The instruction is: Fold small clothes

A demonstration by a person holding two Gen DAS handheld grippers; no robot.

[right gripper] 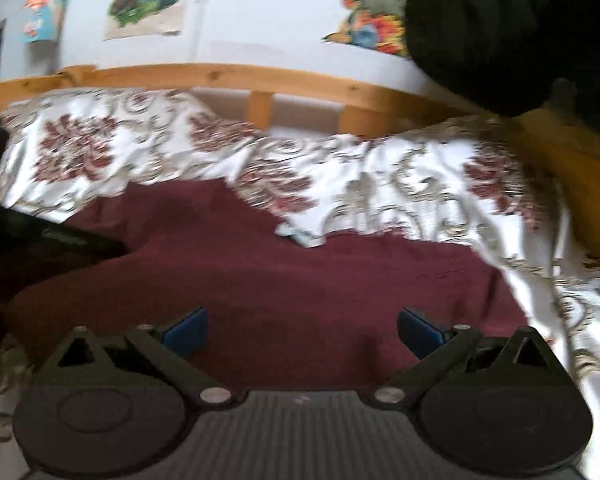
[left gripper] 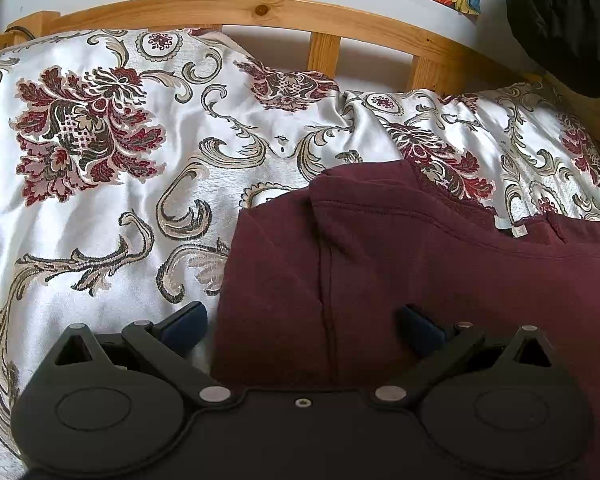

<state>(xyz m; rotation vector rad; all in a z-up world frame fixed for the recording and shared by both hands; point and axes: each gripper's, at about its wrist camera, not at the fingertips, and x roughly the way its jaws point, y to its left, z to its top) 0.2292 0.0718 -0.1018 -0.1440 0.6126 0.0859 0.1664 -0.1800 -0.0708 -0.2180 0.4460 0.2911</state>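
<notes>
Two grippers hover over a maroon garment (left gripper: pixel 420 264) lying on a floral bedspread (left gripper: pixel 100 128) before a wooden bed rail (left gripper: pixel 260 10). The left gripper (left gripper: pixel 302 326) has its jaws spread wide and grips nothing; it sits above the garment's folded left edge. The right gripper (right gripper: pixel 302 330) is likewise wide open and empty, above the cloth's middle. The right view is blurred. A dark bundle (right gripper: pixel 500 32) sits at upper right.

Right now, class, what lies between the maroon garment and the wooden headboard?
Only the floral bedspread lies between the maroon garment and the wooden headboard, clearest in the left wrist view.
</notes>
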